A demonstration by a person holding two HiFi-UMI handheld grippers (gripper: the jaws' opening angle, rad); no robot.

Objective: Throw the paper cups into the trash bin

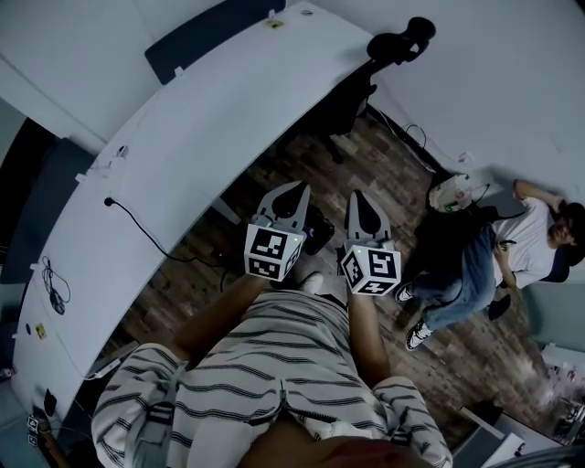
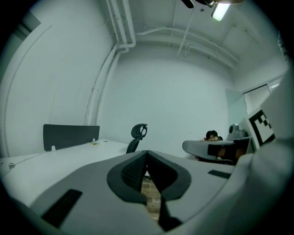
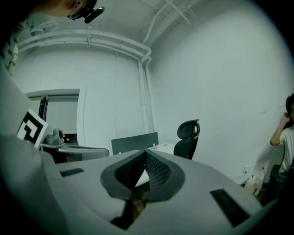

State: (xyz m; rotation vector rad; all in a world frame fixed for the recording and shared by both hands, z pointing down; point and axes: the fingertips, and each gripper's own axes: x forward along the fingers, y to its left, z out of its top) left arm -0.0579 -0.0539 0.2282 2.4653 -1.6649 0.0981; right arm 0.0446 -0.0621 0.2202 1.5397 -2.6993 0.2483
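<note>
Office, plain open workroom type. Long white curved tabletop [image 1: 183, 155] has a dark divider screen [image 1: 212, 35] standing at its far edge and a black high-back office chair [image 3: 187, 137] with headrest near its end. A cable [image 1: 137, 224] trails across the surface. Wood-pattern floor [image 1: 366, 174], bare white walls [image 2: 174, 101]. Exposed pipes [image 2: 123, 27] run up the corner and along the ceiling, with a ceiling light [image 2: 220, 11] overhead. Another person [image 1: 526, 251] sits off to one side.
</note>
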